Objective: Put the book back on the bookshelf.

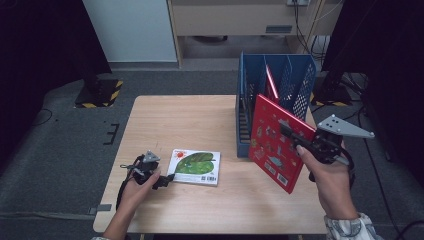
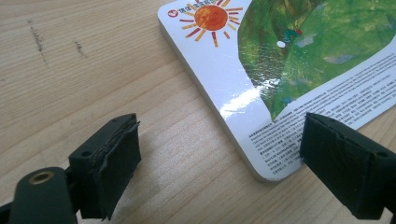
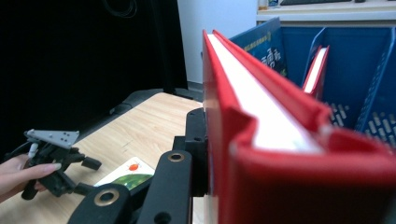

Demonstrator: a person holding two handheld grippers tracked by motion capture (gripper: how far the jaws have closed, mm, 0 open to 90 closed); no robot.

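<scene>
A red picture book (image 1: pixel 272 145) hangs tilted above the table's right side, in front of a blue file rack (image 1: pixel 300 85). My right gripper (image 1: pixel 292 134) is shut on its upper edge; in the right gripper view one jaw presses the red cover (image 3: pixel 280 154). A second red book (image 1: pixel 271 82) stands in the rack. A green-and-white book (image 1: pixel 196 167) lies flat near the front. My left gripper (image 1: pixel 167 180) rests on the table at that book's left edge, open. Its fingers (image 2: pixel 112 163) straddle the book's near corner (image 2: pixel 280 102) without touching it.
The wooden table (image 1: pixel 190 120) has bare room at the back left and the front middle. The rack's slots (image 3: pixel 369 70) are partly free. A black-and-yellow striped stand base (image 1: pixel 100 92) sits on the floor beyond the table's left corner.
</scene>
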